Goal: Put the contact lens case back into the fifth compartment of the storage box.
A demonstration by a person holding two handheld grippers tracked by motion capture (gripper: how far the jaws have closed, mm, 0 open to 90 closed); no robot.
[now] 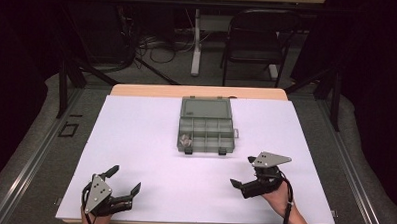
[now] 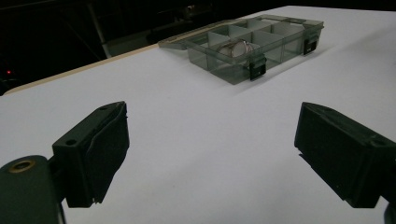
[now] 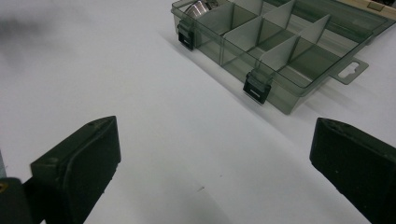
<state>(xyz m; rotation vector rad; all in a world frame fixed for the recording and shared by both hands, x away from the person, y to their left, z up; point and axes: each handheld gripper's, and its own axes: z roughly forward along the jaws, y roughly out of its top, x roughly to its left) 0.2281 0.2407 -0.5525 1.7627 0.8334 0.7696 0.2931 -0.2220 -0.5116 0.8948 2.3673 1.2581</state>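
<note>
From the high view, the left gripper (image 1: 122, 181) sits low at about seven o'clock on the white table (image 1: 135, 140), its jaws spread wide and aimed up toward one o'clock, nothing between them, with its grey plate tilted toward the camera and the hand just showing at the bottom edge. Over at five o'clock the right gripper (image 1: 243, 172) is angled across the table, jaws pointing toward ten o'clock and likewise released, the right hand (image 1: 278, 197) wrapped round its rear and the forearm running off toward the bottom edge with the cable trailing along it. The box (image 1: 206, 125) lies up at twelve o'clock, well apart from both grippers, lid swung flat open on the far side, latches facing the person, and some small metal pieces (image 1: 186, 139) sit in its near-left compartment. Now the left gripper view: the two black jaws rise at seven and five o'clock, wide apart over bare white surface, left gripper (image 2: 212, 149) holding nothing, and the box (image 2: 280, 39) lies ahead at one o'clock with the shiny pieces (image 2: 236, 47) in a front compartment. On to the right gripper view: again jaws gaping, right gripper (image 3: 212, 158) empty, tilted down at the table, the box (image 3: 299, 65) close ahead at one o'clock, its dividers upright, the metal pieces (image 3: 198, 7) just visible in the far-left corner compartment at twelve.
</note>
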